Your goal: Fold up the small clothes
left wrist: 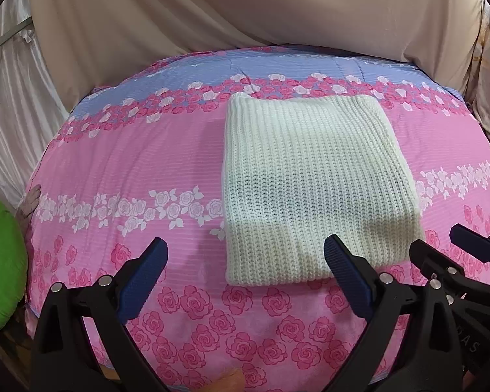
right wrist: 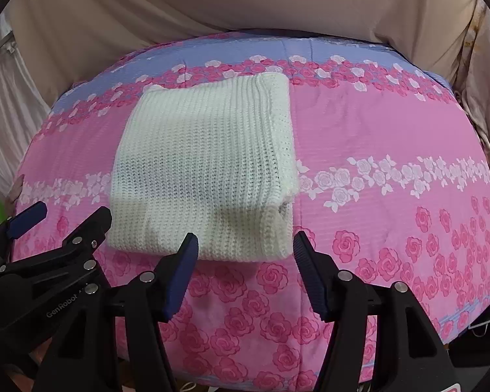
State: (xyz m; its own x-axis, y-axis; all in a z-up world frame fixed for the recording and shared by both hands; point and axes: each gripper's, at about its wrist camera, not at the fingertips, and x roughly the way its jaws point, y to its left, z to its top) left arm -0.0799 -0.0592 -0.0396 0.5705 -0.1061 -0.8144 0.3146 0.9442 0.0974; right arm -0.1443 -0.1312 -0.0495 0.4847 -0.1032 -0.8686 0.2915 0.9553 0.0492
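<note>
A white knitted garment (left wrist: 313,183) lies folded into a neat rectangle on the pink rose-print bedspread (left wrist: 121,170). It also shows in the right wrist view (right wrist: 205,170). My left gripper (left wrist: 245,245) is open and empty, hovering at the garment's near left corner. My right gripper (right wrist: 245,241) is open and empty, at the garment's near right corner. Each gripper shows at the edge of the other's view: the right gripper (left wrist: 441,245) and the left gripper (right wrist: 68,212). Neither touches the cloth.
Beige draped fabric (left wrist: 245,9) hangs behind the bed. A green cushion (left wrist: 0,261) sits at the bed's left edge. White curtains (left wrist: 13,104) hang at the far left. The bedspread (right wrist: 392,130) stretches bare to the garment's right.
</note>
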